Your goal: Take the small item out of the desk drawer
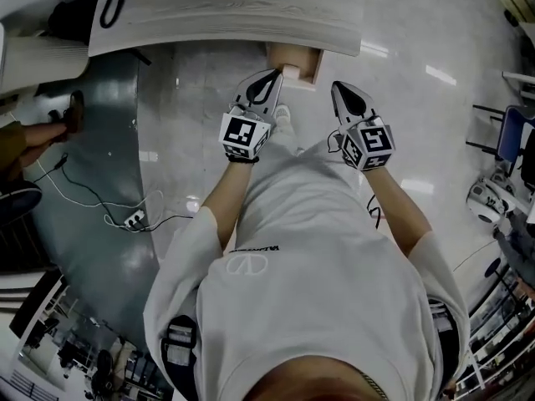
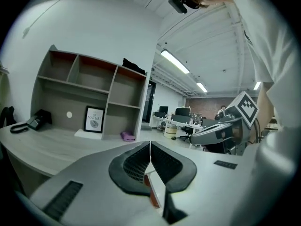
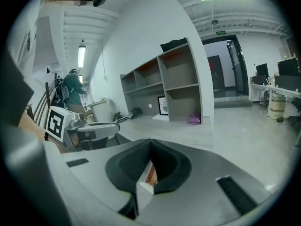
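Glossy pale floor [image 1: 418, 140], w/ grey mat [image 1: 92, 182] at left. Pale wood desk [image 1: 226, 15] across far side, near edge curved. Person's white T-shirt [image 1: 318, 266] filling near half, both forearms stretched fwd. On desk, at its far end: open shelf unit [image 2: 89, 91], w/ framed picture [image 2: 94, 119] in a lower bay, purple lump [image 2: 127, 136] at foot of right bay, black phone [image 2: 33, 122] off to left. Light-wood drawer box [image 1: 297, 61] under desk's near edge, centre; can't tell if pulled out. Small item not made out in any view. Left gripper [image 1: 269, 78] pointing at drawer box, tip just beside its near-left corner, jaws pressed together, nothing betw. them. Right gripper [image 1: 338, 90] just right of drawer box, apart from it, jaws likewise pressed together & empty. Grippers side by side, near each other, not touching. White power strip [image 1: 134, 220] w/ cable on mat, left.
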The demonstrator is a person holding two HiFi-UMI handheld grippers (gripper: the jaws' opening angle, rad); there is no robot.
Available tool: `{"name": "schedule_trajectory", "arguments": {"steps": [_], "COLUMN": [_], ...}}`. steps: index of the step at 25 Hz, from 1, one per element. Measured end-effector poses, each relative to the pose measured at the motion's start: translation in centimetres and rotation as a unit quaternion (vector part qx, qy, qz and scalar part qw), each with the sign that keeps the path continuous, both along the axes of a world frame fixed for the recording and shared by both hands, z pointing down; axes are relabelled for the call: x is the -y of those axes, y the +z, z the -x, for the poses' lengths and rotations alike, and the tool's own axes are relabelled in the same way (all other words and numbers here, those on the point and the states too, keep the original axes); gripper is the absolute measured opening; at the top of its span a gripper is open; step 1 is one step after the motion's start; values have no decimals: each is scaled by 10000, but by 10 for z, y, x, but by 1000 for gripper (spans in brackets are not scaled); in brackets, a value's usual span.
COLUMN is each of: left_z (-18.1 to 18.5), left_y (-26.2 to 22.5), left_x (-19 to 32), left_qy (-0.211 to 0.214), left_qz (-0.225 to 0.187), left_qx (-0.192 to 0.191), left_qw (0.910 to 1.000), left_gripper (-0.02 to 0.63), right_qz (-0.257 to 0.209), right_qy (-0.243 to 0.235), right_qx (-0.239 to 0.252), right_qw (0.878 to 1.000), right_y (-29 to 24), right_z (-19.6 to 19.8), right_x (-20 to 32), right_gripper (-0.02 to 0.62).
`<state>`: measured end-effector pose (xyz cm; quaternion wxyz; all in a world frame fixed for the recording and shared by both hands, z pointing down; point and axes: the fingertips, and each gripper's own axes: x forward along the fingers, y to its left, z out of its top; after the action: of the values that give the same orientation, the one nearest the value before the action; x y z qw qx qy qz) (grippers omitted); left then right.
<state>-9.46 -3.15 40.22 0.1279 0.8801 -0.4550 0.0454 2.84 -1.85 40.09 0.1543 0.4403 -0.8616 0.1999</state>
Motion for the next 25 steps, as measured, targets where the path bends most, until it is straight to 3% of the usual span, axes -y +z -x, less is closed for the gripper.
{"name": "schedule_trajectory", "arguments": {"steps": [10, 19, 25], "left_z": [-23, -50, -65], "left_y": [84, 191, 269], "left_x": [34, 53, 56], "left_qy": [-77, -312, -600], "left_qz": [681, 1423, 2070], "left_qx": [176, 323, 372], "left_qw": [9975, 9888, 9758], "left_gripper": [43, 131, 298], "right_qz": [363, 928, 1257], "right_qy": [7, -206, -214], "right_qx": [-13, -242, -295], "right_qw": [9993, 9952, 9914], "right_y": [57, 166, 230], "right_z": [9, 0, -3], "right_x": [36, 46, 49], "right_gripper": [2, 2, 2]}}
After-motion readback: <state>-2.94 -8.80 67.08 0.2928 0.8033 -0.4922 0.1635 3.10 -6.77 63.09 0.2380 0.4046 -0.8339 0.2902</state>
